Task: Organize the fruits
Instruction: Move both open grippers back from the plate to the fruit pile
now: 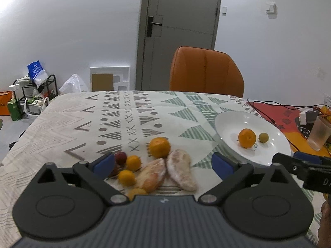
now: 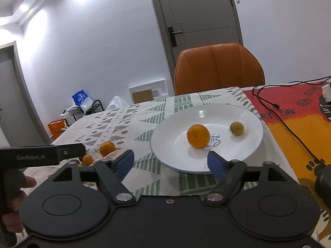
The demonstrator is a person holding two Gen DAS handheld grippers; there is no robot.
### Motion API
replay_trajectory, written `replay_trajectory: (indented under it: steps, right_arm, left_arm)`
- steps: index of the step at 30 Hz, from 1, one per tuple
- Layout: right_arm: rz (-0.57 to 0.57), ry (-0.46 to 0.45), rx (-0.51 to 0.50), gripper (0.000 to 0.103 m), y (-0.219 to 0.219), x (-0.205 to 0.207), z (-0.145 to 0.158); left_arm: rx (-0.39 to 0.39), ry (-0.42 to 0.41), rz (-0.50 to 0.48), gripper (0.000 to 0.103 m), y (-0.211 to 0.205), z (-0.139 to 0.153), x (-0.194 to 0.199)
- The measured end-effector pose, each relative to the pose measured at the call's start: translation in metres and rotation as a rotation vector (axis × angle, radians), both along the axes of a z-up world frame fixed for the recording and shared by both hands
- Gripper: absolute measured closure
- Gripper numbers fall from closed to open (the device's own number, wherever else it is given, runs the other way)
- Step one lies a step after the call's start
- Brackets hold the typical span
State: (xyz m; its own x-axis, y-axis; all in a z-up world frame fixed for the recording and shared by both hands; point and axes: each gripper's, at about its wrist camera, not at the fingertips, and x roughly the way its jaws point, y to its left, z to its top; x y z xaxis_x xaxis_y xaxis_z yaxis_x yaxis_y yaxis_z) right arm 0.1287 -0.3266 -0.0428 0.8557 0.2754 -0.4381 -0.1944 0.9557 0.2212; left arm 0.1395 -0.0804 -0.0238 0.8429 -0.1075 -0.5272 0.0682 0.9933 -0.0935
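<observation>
A white plate (image 2: 244,111) holds an orange (image 2: 198,136) and a small green fruit (image 2: 236,128). My right gripper (image 2: 170,163) is open just before the plate's near rim, nothing between its blue pads. On the patterned cloth to the left lie a loose orange (image 1: 159,147), two peeled pomelo segments (image 1: 181,172), several small yellow fruits (image 1: 133,162) and a dark red one (image 1: 120,157). My left gripper (image 1: 163,165) is open wide over this pile, its pads touching none of it. The plate (image 1: 231,119) shows at the right in the left wrist view.
An orange chair (image 1: 205,73) stands behind the table's far edge. Right of the plate lie a red and orange mat (image 2: 293,128) with a black cable (image 2: 289,128), a white charger (image 1: 304,117) and a plastic cup (image 1: 319,133). A person's hand (image 2: 14,202) holds the left gripper's handle.
</observation>
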Motion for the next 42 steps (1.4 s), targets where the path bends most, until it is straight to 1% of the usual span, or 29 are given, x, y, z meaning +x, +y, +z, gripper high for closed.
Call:
replay_trajectory:
  steps: [1, 4, 6, 7, 10, 13, 17, 21, 26, 28, 31, 33, 35, 38, 39, 40, 41, 42]
  right_arm:
    - [0.001, -0.004, -0.001, 0.019, 0.002, -0.001, 0.001]
    - [0.003, -0.008, -0.001, 0.005, 0.007, -0.004, 0.002]
    - [0.022, -0.019, -0.007, 0.0, 0.01, -0.006, 0.003]
    - [0.029, -0.027, -0.012, 0.0, 0.013, -0.008, 0.004]
    - [0.04, -0.031, -0.018, 0.0, 0.02, -0.009, 0.005]
    - [0.049, -0.027, -0.009, 0.0, 0.024, -0.009, 0.005]
    - [0.057, -0.02, 0.002, 0.0, 0.032, -0.009, 0.004]
    - [0.098, -0.004, 0.016, 0.0, 0.041, -0.009, 0.002]
    - [0.13, 0.009, -0.001, 0.0, 0.055, -0.01, 0.001]
    - [0.134, 0.011, -0.009, 0.0, 0.06, -0.009, 0.0]
    - [0.147, 0.027, -0.011, 0.0, 0.066, -0.006, -0.002]
    - [0.149, 0.022, -0.015, 0.0, 0.07, -0.006, -0.003]
    - [0.159, 0.023, -0.025, 0.0, 0.074, -0.005, -0.004]
    - [0.165, 0.036, -0.033, 0.001, 0.079, -0.001, -0.007]
    - [0.166, 0.043, -0.034, 0.003, 0.079, 0.001, -0.008]
    - [0.169, 0.052, -0.035, 0.007, 0.081, 0.003, -0.01]
    - [0.171, 0.059, -0.034, 0.009, 0.082, 0.005, -0.011]
    - [0.175, 0.066, -0.033, 0.015, 0.084, 0.006, -0.012]
  left_arm:
    - [-0.001, 0.003, 0.003, 0.004, 0.003, -0.001, -0.002]
    - [-0.016, 0.014, 0.01, 0.003, 0.011, -0.003, -0.005]
    - [-0.031, 0.023, 0.007, 0.003, 0.016, -0.004, -0.007]
    - [-0.037, 0.026, 0.011, 0.0, 0.018, -0.004, -0.008]
    - [-0.049, 0.029, 0.016, 0.0, 0.026, -0.006, -0.013]
    - [-0.046, 0.031, 0.017, 0.0, 0.03, -0.007, -0.016]
    - [-0.072, 0.04, 0.023, 0.0, 0.039, -0.008, -0.019]
    - [-0.082, 0.048, 0.024, 0.0, 0.047, -0.011, -0.021]
    - [-0.086, 0.042, 0.017, 0.0, 0.052, -0.012, -0.023]
    - [-0.081, 0.039, 0.03, 0.0, 0.055, -0.014, -0.022]
    - [-0.095, 0.042, 0.034, 0.002, 0.061, -0.018, -0.021]
    - [-0.097, 0.041, 0.043, 0.002, 0.065, -0.02, -0.02]
    - [-0.095, 0.036, 0.045, 0.006, 0.066, -0.022, -0.019]
    - [-0.102, 0.037, 0.048, 0.015, 0.069, -0.026, -0.017]
    - [-0.103, 0.038, 0.049, 0.019, 0.07, -0.027, -0.016]
    - [-0.102, 0.04, 0.048, 0.026, 0.071, -0.028, -0.015]
    - [-0.103, 0.043, 0.047, 0.028, 0.071, -0.029, -0.013]
    - [-0.106, 0.047, 0.046, 0.032, 0.072, -0.03, -0.012]
